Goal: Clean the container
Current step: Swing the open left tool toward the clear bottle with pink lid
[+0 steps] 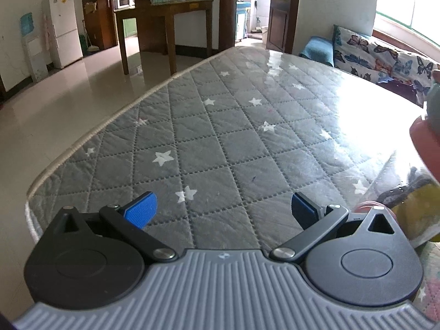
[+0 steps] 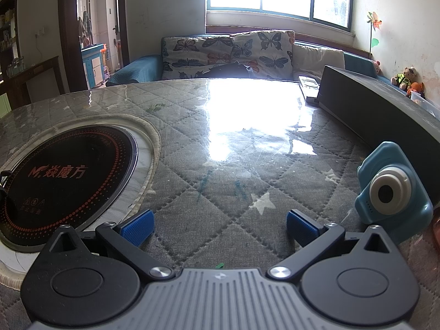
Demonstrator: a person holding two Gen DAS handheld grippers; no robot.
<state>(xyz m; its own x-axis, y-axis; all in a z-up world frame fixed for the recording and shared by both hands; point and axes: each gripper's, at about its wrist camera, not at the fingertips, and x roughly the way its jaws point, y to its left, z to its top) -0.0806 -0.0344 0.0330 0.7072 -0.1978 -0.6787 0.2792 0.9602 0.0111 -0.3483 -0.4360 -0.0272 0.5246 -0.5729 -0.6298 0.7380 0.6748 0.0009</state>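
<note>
Both grippers, left (image 1: 222, 209) and right (image 2: 220, 227), gape empty; pink-lidded clear plastic container (image 1: 425, 176) probably light, slippery: grasp its sides.

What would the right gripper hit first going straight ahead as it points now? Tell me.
Probably nothing soon. The right gripper is open, and only bare quilted table cover lies ahead. The blue toy camera sits right of that line, the cooktop left. Depth beyond is unclear.

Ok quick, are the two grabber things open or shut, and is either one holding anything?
Left gripper: open, fingers wide apart, holding nothing.
Right gripper: open, fingers wide apart, holding nothing.
</note>
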